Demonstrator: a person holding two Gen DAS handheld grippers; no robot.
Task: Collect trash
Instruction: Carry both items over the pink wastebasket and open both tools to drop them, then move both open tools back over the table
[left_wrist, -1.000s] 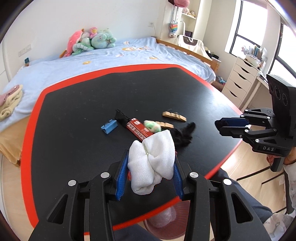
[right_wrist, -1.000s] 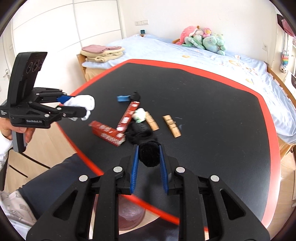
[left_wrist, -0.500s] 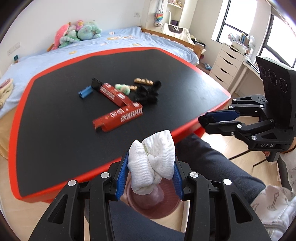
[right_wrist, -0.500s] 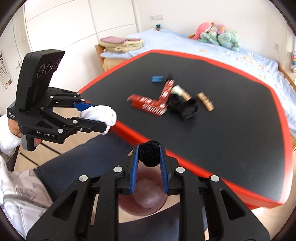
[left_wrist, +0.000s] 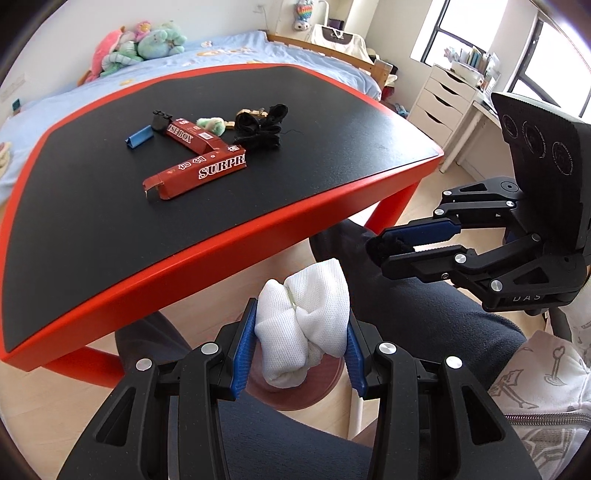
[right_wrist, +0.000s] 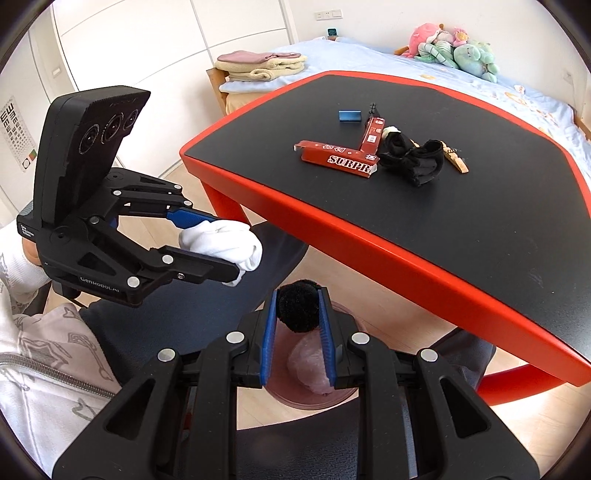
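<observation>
Both claws grip: left claw (left_wrist: 301, 345) white cloth (left_wrist: 304, 325), right claw (right_wrist: 298, 325) black pompom (right_wrist: 298, 305).

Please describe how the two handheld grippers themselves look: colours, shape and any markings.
Both are matte black linkage frames with silver rivets and blue ribbed fingers. The left gripper carries a slanted black housing with three round lenses and the white marking "GenRobot.AI". The right gripper has the same housing; white letters "DAS" show on it.

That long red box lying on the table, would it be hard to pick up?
Probably not. The red box looks like thin cardboard with one end flap open, so likely light and possibly empty. It lies flat, so it shouldn't roll. A hard squeeze might crush it.
</observation>
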